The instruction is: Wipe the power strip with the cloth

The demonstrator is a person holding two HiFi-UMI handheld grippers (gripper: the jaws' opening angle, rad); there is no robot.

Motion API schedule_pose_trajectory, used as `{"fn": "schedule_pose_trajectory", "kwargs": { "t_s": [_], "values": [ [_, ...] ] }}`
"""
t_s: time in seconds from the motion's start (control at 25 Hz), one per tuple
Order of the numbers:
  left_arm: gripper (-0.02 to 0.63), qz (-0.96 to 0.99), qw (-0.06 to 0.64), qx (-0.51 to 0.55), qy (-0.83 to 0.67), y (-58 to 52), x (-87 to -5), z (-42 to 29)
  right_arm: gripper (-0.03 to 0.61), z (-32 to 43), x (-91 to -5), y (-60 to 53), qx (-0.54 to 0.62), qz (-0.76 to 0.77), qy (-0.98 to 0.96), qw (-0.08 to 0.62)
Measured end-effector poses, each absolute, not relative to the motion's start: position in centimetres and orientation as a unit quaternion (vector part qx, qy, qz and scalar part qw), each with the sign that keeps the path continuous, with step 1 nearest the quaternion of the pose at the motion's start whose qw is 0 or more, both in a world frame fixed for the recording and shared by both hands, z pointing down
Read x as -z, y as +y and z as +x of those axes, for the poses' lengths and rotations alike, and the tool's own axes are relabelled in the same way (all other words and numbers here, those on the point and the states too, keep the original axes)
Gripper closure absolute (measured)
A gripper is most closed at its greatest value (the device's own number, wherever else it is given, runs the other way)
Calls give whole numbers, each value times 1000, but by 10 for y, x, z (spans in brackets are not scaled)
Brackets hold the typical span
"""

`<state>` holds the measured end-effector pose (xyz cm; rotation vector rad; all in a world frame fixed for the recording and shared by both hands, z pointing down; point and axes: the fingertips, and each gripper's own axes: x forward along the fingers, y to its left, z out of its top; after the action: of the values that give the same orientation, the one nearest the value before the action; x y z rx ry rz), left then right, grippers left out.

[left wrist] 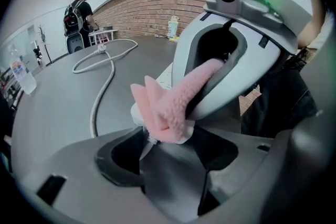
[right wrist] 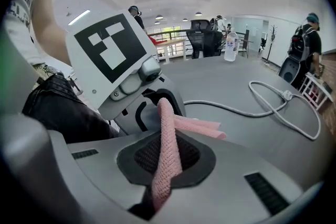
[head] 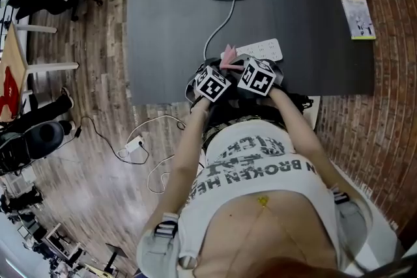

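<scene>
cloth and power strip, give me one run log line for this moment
left gripper: shut on cloth | right gripper: shut on cloth | power strip: beside cloth, contact unclear

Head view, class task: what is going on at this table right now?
A person is holding a pink cloth between two tools at the dark table's near edge. The right hand-held gripper is shut on the cloth; the left hand-held gripper pinches its other end. The white power strip lies right beside them, its cable looping away.

Pink cloth (head: 228, 57) at white power strip's (head: 262, 49) end
</scene>
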<state>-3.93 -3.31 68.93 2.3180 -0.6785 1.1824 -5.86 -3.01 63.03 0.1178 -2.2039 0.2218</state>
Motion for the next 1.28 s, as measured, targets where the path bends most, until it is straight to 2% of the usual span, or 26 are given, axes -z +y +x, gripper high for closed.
{"fn": "schedule_pose_trajectory", "kwargs": {
  "t_s": [0.64, 1.28],
  "values": [
    [334, 840, 223, -431, -243, -32, -688, -43, 561, -67, -647, -21, -87, 26, -880, 466],
    [334, 840, 225, -432, -241, -33, -688, -44, 561, -48, -645, -31, -108, 59, -883, 452]
  ]
}}
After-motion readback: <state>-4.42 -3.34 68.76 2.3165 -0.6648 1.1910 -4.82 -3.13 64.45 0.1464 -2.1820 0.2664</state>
